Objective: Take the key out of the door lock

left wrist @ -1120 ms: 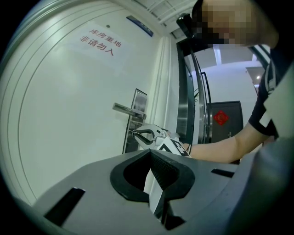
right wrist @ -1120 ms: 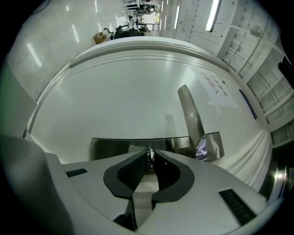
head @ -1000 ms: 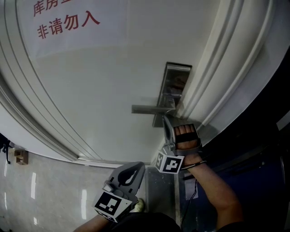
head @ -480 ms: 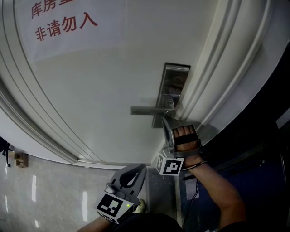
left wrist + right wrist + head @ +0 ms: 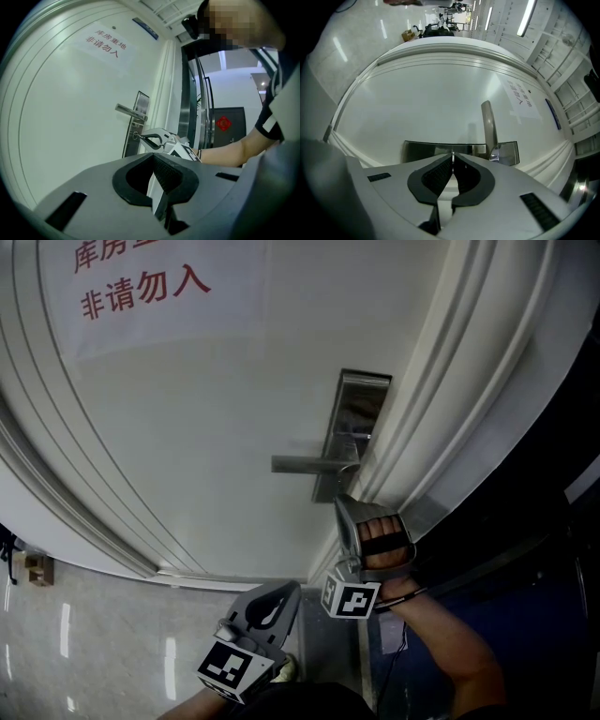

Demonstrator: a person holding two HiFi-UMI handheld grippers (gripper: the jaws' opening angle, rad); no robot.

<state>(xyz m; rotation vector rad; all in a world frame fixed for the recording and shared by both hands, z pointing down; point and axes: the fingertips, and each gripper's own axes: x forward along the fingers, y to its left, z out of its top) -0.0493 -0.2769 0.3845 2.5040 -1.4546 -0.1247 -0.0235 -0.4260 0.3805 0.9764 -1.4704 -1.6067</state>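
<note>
The right gripper (image 5: 340, 502) has drawn back a little from the lock plate (image 5: 354, 418) since a second ago. Its tip now sits just below the plate's lower end instead of against it. The left gripper (image 5: 284, 587) has hardly shifted.

The right gripper's jaws are pressed together on the key (image 5: 452, 155), a thin silver sliver between their tips (only its edge shows). The key points at the lower part of the plate, very near it. Whether it is clear of the keyhole cannot be told.

The lever handle (image 5: 305, 465) sticks out to the left from the plate, across the white door (image 5: 187, 399).

The left gripper hangs nearer, to the left of the right one and well apart from the lock. Its jaws are closed together with nothing between them.

A paper notice (image 5: 141, 287) with red characters is stuck on the door at the far left.
</note>
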